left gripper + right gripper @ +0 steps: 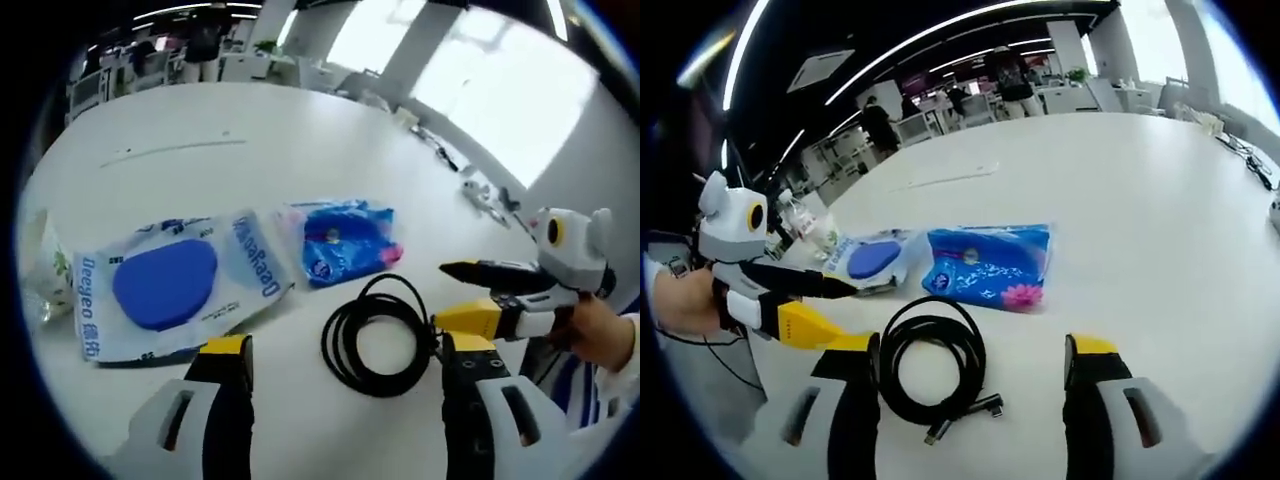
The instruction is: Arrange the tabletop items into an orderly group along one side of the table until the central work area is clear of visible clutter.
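Desk [300,140], white, round-edged. Black coiled cable [378,335] lies flat near its edge, plug ends loose in the right gripper view. Blue tissue pack [990,265] rests just beyond the coil. Clear packet with a blue pad [165,285] lies beside the pack, touching it. Left gripper [345,365]: released, jaws wide, straddling the coil. Right gripper [970,365]: released, jaws spread either side of the coil, grasping nothing.

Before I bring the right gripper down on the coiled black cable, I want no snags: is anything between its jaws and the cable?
Nothing visible blocks it. The coiled black cable lies on the bare white table just ahead of the open right gripper. The left gripper reaches in beside the coil, though.
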A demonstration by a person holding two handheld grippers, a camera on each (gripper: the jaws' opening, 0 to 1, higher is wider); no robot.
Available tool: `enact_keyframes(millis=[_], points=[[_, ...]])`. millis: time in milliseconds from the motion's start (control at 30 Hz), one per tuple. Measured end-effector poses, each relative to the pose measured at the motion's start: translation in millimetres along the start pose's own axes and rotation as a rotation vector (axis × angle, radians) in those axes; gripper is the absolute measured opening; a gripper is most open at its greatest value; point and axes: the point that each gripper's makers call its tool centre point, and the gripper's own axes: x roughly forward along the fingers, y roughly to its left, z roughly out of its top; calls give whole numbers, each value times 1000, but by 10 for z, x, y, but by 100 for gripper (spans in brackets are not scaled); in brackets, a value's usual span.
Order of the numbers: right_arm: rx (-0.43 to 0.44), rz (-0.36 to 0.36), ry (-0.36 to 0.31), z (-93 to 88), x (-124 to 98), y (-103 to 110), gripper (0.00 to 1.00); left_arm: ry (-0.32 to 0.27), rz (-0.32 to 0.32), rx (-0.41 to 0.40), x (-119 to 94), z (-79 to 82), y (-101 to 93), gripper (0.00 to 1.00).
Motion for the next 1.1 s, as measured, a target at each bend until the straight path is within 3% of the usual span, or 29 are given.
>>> enact_keyframes(millis=[233, 800, 1100], points=[[-31, 2, -13, 26, -44, 196, 75, -25, 22, -26, -215, 43, 161, 75], [-52, -5, 6, 20, -67, 399, 81, -52, 67, -43, -689, -32, 559, 76], [-57, -20, 20, -98, -136, 490, 81, -47, 89, -19, -976, -129, 837, 76]])
